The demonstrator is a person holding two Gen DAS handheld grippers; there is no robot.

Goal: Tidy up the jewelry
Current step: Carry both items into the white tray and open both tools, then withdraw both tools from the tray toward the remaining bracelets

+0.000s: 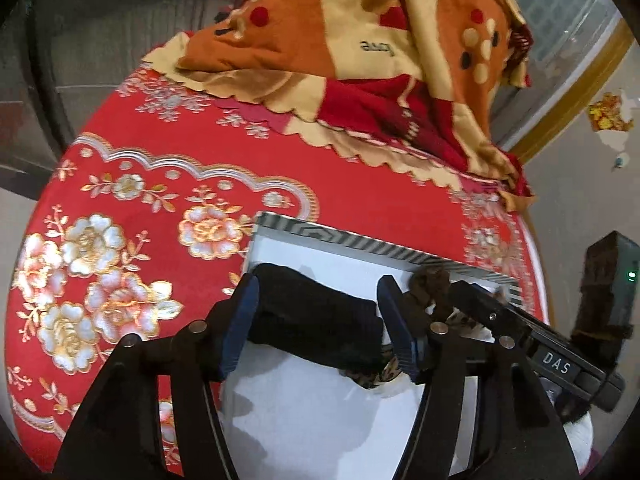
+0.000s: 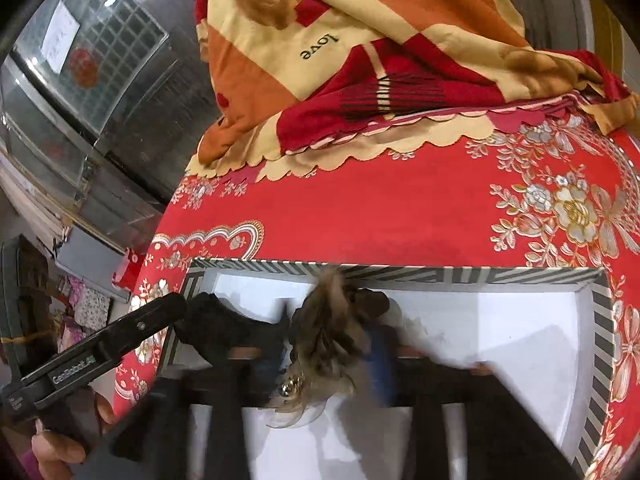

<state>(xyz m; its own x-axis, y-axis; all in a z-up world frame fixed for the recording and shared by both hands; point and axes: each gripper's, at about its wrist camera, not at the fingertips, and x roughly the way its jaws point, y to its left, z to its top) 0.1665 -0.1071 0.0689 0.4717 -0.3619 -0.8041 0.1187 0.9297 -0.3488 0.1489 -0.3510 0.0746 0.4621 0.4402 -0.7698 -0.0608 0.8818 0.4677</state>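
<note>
Your left gripper point(image 1: 316, 312) straddles, spread, the black pouch point(image 1: 316, 320) inside the tray point(image 1: 360, 240); the feathered piece point(image 2: 332, 344) isn't settled yet.

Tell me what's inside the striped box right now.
Inside the striped box: a black cloth item between the open left tongs, and a brown feathery piece at the right tongs. Anything beneath them is hidden.
</note>
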